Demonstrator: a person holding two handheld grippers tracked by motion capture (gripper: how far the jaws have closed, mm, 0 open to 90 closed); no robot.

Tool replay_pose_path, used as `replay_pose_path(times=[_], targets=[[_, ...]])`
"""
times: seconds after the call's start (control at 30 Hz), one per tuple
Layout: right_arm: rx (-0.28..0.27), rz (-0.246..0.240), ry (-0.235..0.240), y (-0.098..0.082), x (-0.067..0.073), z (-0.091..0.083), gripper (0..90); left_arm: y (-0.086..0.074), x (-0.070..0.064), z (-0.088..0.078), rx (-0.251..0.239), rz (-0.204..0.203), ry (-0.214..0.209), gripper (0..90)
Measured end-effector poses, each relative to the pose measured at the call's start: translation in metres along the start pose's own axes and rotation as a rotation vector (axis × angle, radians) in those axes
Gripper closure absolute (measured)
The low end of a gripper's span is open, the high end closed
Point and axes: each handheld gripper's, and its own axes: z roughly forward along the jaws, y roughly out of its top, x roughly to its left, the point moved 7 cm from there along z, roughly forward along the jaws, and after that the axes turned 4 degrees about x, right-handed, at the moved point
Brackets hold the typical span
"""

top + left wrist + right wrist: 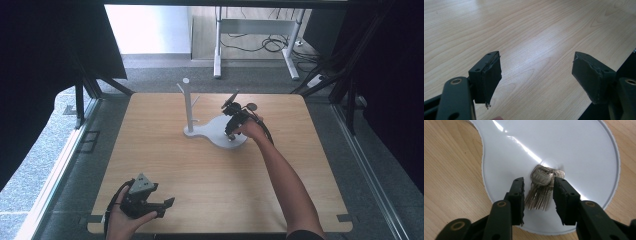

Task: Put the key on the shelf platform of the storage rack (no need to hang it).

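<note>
Black right gripper [538,195], jaws slightly apart around the silver bunch of keys [542,187] on the glossy white stand base [579,150], may drag keys off when lifted.

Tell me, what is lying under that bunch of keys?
The keys lie on the round end of a glossy white stand base, which rests on the wooden table. The patch directly beneath them is covered.

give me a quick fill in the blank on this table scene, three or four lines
1. The bunch of keys lies on the round end of the white ____.
2. The right gripper has the keys ____ its jaws.
3. The left gripper has ____ between its wide-open jaws.
4. The table top is made of ____.

Missing words: stand base; between; nothing; wood
</note>
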Motion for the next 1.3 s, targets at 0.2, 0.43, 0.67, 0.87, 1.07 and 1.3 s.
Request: replay_pose_path(times=[0.2, 0.43, 0.67, 0.87, 1.07, 1.3], targets=[[-0.024, -0.006, 0.0, -0.002, 0.0, -0.009, 58.4, 0.0, -0.001, 0.0, 0.003, 0.002, 0.0, 23.9], [-0.054, -0.007, 0.005, -0.008, 0.002, -0.024, 57.5, 0.001, -0.002, 0.001, 0.005, 0.006, 0.0, 23.9], [-0.085, -0.021, 0.015, -0.018, 0.006, -0.036, 56.9, 0.001, -0.002, -0.001, 0.0, 0.004, 0.008, 23.9], [-0.105, -0.027, 0.028, -0.03, 0.011, -0.047, 55.3, 0.002, -0.004, 0.0, 0.002, 0.006, 0.007, 23.9], [-0.125, -0.036, 0.036, -0.045, 0.011, -0.057, 54.1, 0.002, -0.005, 0.001, 0.007, 0.007, 0.006, 23.9], [-0.153, -0.037, 0.056, -0.066, 0.011, -0.065, 53.8, 0.001, -0.003, 0.002, 0.013, 0.007, 0.009, 23.9]])
